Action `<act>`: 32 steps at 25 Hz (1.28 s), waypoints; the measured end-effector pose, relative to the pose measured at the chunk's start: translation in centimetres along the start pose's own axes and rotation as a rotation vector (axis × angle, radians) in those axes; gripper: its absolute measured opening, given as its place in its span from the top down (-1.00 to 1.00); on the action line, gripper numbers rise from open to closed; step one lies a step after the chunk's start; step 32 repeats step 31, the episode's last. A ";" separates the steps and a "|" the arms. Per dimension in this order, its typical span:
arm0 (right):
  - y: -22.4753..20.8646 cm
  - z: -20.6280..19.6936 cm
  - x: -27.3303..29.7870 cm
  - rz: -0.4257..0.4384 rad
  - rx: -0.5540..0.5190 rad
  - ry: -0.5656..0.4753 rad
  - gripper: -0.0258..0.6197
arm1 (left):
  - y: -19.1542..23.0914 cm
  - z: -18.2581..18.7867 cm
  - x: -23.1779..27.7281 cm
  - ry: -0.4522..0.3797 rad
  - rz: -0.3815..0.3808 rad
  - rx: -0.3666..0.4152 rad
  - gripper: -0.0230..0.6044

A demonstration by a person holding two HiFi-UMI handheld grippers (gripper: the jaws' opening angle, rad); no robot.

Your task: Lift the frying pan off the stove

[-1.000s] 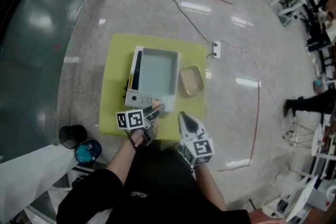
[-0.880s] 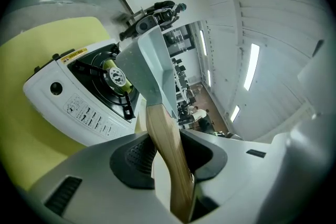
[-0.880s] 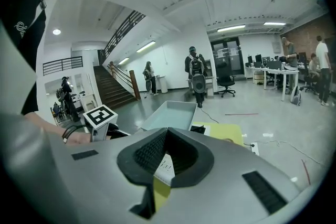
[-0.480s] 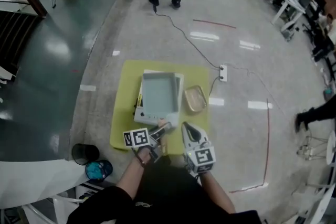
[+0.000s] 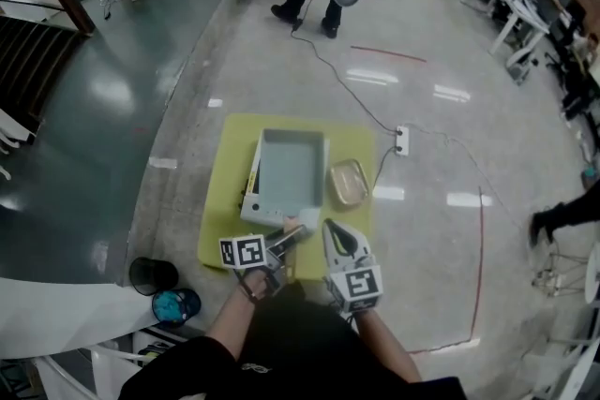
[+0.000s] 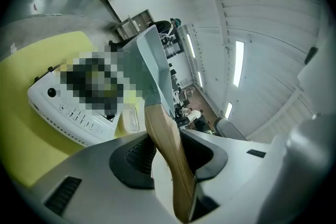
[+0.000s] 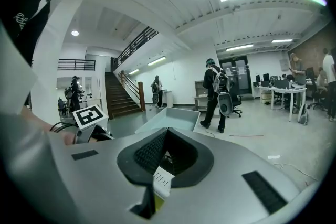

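on the yellow mat (image 5: 217, 222) a square grey pan (image 5: 289, 171) lies over the white stove (image 5: 251, 194); the left gripper (image 5: 279, 244) is closing its jaws around the pan's wooden handle (image 5: 292, 235), with the right gripper (image 5: 330, 230) just beside.

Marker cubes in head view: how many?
2. One marker cube on the left gripper, whose jaws are closing on the pan's wooden handle, at the yellow mat's near edge; the other on the right gripper beside it. None looks hidden.

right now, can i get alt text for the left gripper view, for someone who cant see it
The fingers of the left gripper are closing, with the wooden handle of a grey square frying pan between them. A white stove on a yellow mat lies beyond.
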State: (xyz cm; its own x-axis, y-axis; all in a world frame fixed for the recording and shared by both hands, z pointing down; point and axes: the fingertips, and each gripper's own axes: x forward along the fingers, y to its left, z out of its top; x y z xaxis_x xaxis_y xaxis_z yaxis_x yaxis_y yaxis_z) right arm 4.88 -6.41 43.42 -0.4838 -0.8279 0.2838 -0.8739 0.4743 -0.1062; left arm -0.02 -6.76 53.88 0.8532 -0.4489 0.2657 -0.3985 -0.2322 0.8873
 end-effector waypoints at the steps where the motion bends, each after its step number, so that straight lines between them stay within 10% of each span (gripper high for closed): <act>1: 0.0 -0.2 -0.1 0.003 -0.018 0.002 0.87 | -0.1 0.0 0.1 0.001 -0.003 0.003 0.36; 32: -0.2 1.7 -0.6 0.000 -0.069 -0.046 0.88 | -1.8 0.2 0.7 0.002 -0.049 0.010 0.35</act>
